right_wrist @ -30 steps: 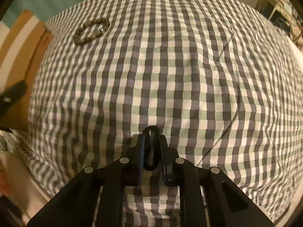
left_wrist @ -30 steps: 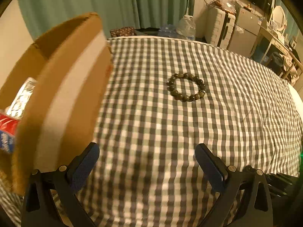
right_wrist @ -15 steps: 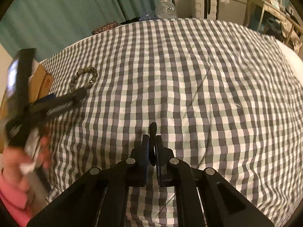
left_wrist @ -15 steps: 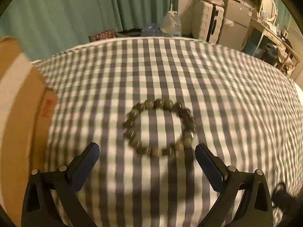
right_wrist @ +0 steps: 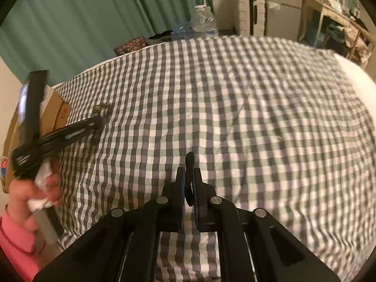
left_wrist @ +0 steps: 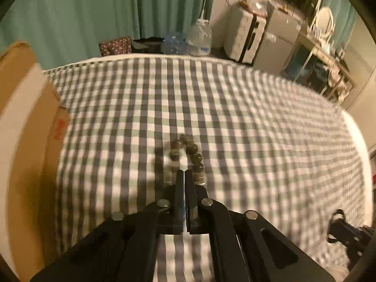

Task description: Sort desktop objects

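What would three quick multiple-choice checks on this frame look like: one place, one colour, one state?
1. In the left wrist view, where is the cardboard box relative to the bracelet?
A. To its right
B. Directly on top of it
C. To its left

2. What colour is the curtain behind the bed?
A. Green
B. Red
C. White

3. What state is the right gripper in?
A. Wide open and empty
B. Shut on a black loop
C. Out of view

Answers:
1 C: the box fills the left edge of the view, while the bracelet lies near the middle.
2 A: the pleated fabric is teal green in both views.
3 B: the jaws sit close together with the dark loop sticking up between them.
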The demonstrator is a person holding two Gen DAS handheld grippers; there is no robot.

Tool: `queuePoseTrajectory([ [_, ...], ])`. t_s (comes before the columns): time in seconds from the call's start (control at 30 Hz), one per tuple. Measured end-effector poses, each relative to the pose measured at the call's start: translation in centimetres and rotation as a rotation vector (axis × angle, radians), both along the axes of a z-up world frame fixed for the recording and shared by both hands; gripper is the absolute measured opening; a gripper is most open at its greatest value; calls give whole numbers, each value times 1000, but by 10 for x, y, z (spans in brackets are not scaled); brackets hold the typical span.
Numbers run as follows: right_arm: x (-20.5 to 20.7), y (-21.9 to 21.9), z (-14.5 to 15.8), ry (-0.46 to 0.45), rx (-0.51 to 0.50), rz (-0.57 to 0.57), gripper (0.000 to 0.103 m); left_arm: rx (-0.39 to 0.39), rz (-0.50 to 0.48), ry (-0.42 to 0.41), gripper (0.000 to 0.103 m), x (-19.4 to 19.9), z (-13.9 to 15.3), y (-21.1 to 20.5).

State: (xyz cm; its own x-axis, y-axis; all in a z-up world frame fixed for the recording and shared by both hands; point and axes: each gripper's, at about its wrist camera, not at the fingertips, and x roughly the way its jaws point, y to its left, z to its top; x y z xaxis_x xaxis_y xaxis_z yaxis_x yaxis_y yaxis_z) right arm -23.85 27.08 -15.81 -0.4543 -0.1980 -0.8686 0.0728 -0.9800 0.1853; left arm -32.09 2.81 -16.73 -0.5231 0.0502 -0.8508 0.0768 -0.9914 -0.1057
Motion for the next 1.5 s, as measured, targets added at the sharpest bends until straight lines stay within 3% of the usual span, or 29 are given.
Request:
queuePoseTrajectory([
  [0.27,30,-13,58,97,-9,20,6,22,-69,169,0,48,92,2],
  [0.33,41,-17,74,123,-6,27,6,44,-87,187,0,58,107,-2],
  [0.43,50,-26,89,154,-9,31,6,13,-95,178,3,62,110,-1],
  [0.47,52,-31,93,162,-4,32,6,4,-87,171,12,62,108,-3],
  [0.53,53,-36,95,168,6,44,6,16,-71,154,45,60,98,-6],
  [0.57,55,-39,95,167,8,48,6,25,-55,143,73,59,91,-8],
  [0.6,55,-40,94,167,10,51,6,31,-42,136,85,59,84,-9],
  [0.73,45,-39,75,140,1,54,6,61,-53,82,92,47,40,-4],
  [1.0,8,-13,23,51,-11,46,6,-135,-77,-56,93,-21,-59,28],
  [1.07,-3,-6,11,29,-10,43,6,-65,-52,-16,95,-30,-63,19],
  [1.13,-11,-1,1,10,-15,39,6,-49,-51,-13,79,-31,-62,15],
  [1.17,-15,1,-4,0,-19,36,6,-57,-57,6,42,-29,-57,14],
  [1.2,-17,2,-7,-9,-20,32,6,-53,-60,13,23,-28,-53,12],
  [1.37,-21,-4,-8,-15,-10,33,6,46,-40,-6,22,-17,-34,-2],
  [1.4,-19,-6,-4,-7,-5,35,6,54,-38,2,14,-7,-28,-7],
  [1.43,-18,-9,-1,0,1,35,6,58,-37,19,0,0,-19,-9],
  [1.5,-13,-15,11,22,11,37,6,100,-54,56,0,12,7,-8],
])
